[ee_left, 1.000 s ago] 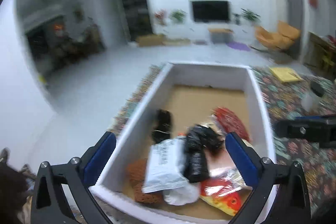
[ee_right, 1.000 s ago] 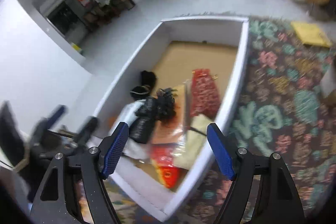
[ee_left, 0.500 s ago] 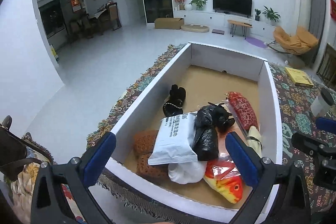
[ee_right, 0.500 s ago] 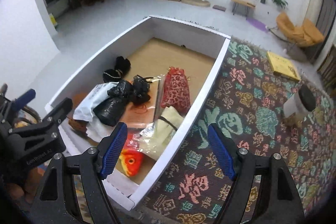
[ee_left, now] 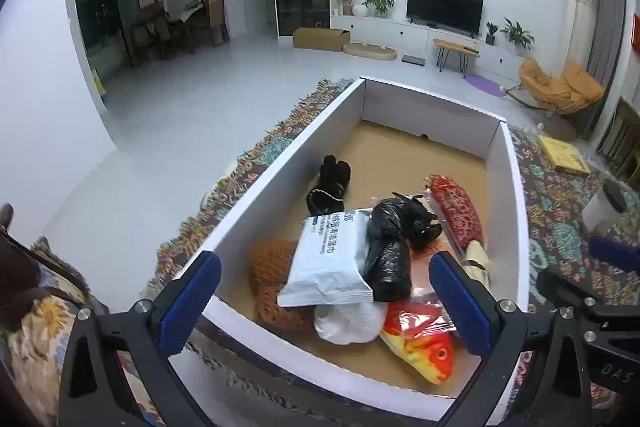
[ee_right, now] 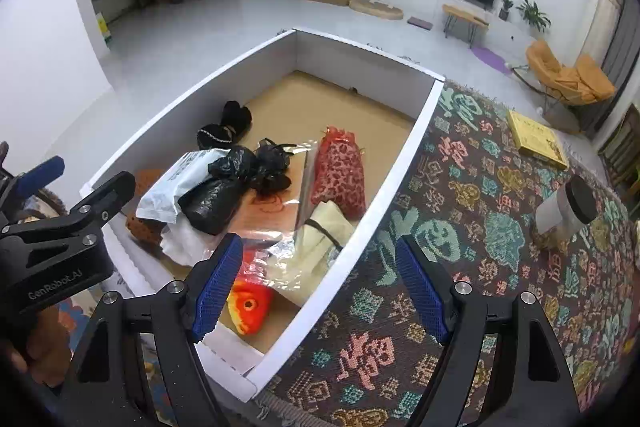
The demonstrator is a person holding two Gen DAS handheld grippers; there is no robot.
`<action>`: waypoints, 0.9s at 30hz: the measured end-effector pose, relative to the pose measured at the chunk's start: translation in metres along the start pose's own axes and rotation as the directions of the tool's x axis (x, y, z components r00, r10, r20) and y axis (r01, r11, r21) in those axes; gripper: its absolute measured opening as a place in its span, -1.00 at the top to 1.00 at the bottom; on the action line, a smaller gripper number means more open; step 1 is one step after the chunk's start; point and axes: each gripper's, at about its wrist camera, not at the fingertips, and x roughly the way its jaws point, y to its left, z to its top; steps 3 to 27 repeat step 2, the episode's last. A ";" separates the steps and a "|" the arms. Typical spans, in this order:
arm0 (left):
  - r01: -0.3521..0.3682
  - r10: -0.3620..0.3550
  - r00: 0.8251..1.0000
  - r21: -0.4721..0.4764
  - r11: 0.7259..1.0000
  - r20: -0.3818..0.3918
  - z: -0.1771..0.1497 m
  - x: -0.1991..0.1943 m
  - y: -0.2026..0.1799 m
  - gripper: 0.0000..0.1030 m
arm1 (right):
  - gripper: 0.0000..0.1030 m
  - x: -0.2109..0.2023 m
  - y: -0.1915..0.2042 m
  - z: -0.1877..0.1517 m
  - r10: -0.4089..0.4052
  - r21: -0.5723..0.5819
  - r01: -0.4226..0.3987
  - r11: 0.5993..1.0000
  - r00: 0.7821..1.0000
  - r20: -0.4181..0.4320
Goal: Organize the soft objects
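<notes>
A: Nearest in?
B: Left gripper (ee_left: pixel 324 301) and right gripper (ee_right: pixel 318 285), jaws spread wide, empty, ribbed blue pads (ee_right: pixel 218 281). Both above the near end of a white box (ee_left: pixel 276 187) with a brown cardboard floor.

A: Contents, near to far?
B: One plush orange-yellow fish (ee_left: pixel 420 345). One crinkly white plastic packet (ee_left: pixel 330 263) atop one rust knitted piece (ee_left: pixel 272 283). One glossy black bag (ee_left: pixel 390 253). One red leopard-print pouch (ee_right: pixel 340 173). One black fuzzy item (ee_left: pixel 330 183) farthest.

A: Outside?
B: Woven patterned rug (ee_right: pixel 480 247), one yellow book (ee_right: pixel 536 139), one black-lidded jar (ee_right: pixel 566 205).
</notes>
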 end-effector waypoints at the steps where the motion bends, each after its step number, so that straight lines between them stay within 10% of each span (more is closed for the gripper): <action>1: -0.001 0.001 1.000 -0.003 1.000 0.005 -0.001 -0.001 0.000 -1.00 | -0.57 0.000 0.000 -0.001 0.002 0.001 -0.002 1.000 1.000 0.002; 27: -0.004 0.004 1.000 0.001 1.000 0.010 -0.001 -0.002 -0.001 -1.00 | -0.57 -0.001 -0.001 -0.001 0.004 0.003 -0.005 1.000 1.000 0.005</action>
